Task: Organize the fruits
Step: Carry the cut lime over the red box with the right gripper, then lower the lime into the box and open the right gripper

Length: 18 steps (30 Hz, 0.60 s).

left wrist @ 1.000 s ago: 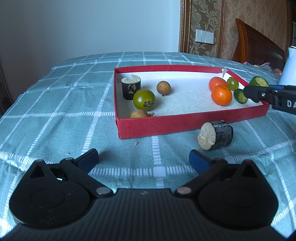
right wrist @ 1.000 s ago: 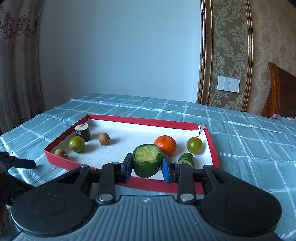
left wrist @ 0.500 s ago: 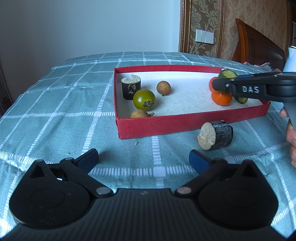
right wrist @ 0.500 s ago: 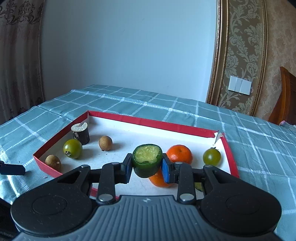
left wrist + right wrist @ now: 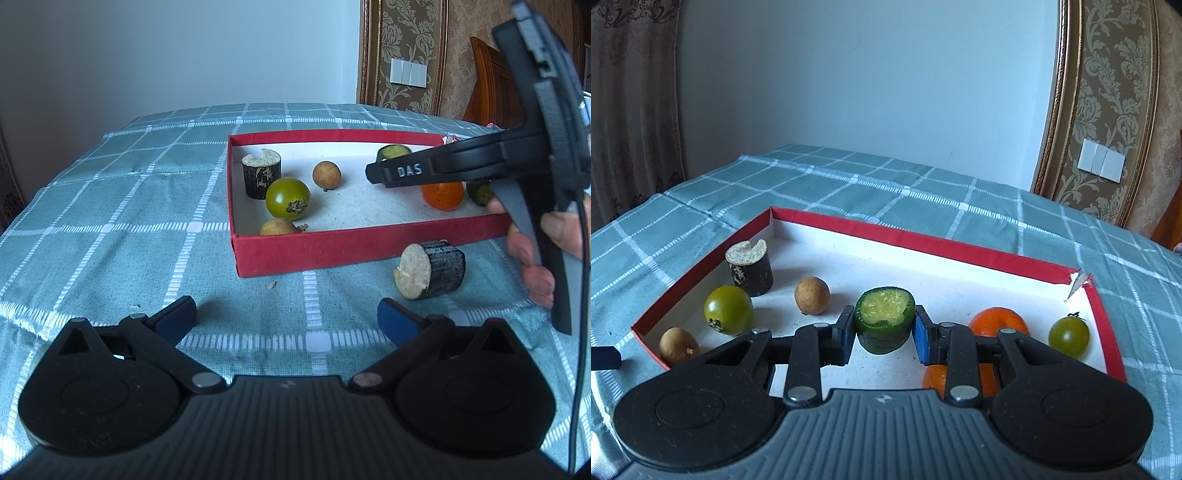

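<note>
My right gripper (image 5: 884, 334) clamps the cucumber chunk (image 5: 884, 319) above the red box (image 5: 916, 242); my left gripper (image 5: 286, 319) gapes empty. Released here, it could roll toward the orange (image 5: 999, 321) at 3 o'clock

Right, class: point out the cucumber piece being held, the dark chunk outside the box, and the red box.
cucumber piece (image 5: 884, 320): right wrist view, cut top.
dark chunk (image 5: 445, 265): left wrist view, dark side.
red box (image 5: 332, 249): left wrist view, near wall.
</note>
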### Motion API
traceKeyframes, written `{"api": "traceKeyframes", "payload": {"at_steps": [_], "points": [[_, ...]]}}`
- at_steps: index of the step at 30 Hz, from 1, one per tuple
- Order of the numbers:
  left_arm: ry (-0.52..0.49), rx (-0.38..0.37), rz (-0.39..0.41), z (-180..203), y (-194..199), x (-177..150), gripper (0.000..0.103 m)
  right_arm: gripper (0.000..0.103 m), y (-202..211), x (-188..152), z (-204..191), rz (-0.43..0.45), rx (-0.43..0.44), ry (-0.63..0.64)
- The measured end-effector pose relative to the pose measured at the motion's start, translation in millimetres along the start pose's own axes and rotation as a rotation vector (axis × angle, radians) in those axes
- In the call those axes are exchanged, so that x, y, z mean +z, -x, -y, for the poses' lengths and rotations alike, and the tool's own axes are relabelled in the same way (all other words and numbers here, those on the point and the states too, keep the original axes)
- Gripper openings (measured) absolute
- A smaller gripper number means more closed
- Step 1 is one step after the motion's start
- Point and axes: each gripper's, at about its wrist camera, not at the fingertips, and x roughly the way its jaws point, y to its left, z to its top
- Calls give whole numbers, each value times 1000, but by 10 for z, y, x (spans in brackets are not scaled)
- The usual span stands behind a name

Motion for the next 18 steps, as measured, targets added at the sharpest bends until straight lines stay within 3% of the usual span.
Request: {"api": "traceKeyframes", "payload": {"at_steps": [18], "points": [[0, 0, 0, 2, 5, 2, 103, 31, -172, -13, -66, -23, -6, 26]]}}
